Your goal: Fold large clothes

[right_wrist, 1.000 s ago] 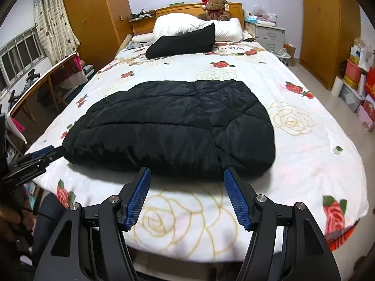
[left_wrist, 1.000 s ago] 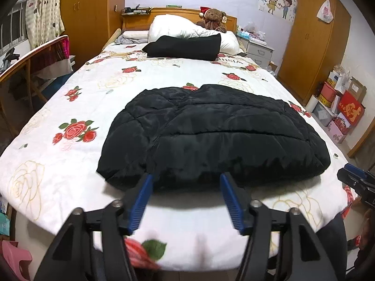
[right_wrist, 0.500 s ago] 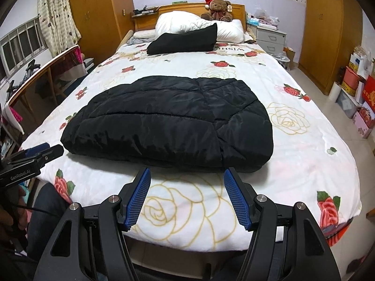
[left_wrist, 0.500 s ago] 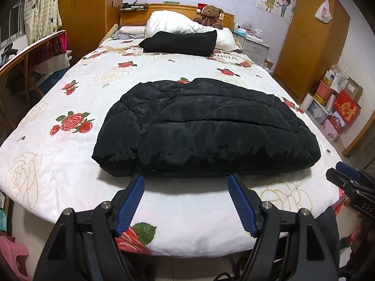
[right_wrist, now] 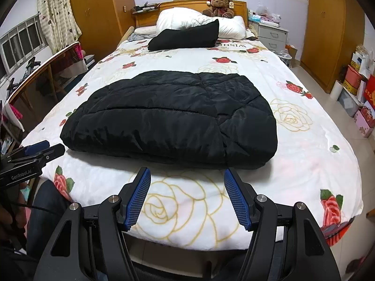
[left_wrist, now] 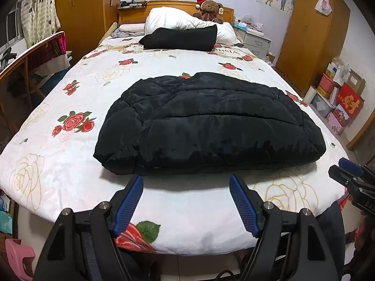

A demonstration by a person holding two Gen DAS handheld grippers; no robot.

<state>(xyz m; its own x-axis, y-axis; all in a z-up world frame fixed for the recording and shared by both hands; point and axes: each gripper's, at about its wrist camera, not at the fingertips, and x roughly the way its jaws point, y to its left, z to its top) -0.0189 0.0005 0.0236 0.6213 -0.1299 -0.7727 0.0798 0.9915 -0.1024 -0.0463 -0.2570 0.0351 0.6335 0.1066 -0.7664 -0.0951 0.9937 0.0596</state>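
Observation:
A black quilted jacket (left_wrist: pixel 208 121) lies folded into a thick flat bundle on the rose-print bedspread (left_wrist: pixel 58 164); it also shows in the right wrist view (right_wrist: pixel 173 119). My left gripper (left_wrist: pixel 186 180) is open and empty, hovering over the near edge of the bed just short of the jacket's front edge. My right gripper (right_wrist: pixel 185 173) is open and empty, also just short of the front edge, toward the jacket's right half. Each gripper shows at the edge of the other's view: the right one (left_wrist: pixel 351 175), the left one (right_wrist: pixel 37 152).
A second folded black garment (left_wrist: pixel 182 38) rests against white pillows (left_wrist: pixel 178 20) at the headboard, with a teddy bear (left_wrist: pixel 212 7) behind. A wooden table (left_wrist: pixel 28 53) stands left of the bed. A nightstand (left_wrist: pixel 255 43), wardrobe (left_wrist: pixel 311 35) and boxes (left_wrist: pixel 339 98) stand right.
Both grippers have drawn back from the jacket's front edge toward the foot of the bed and stay open. The jacket has not moved.

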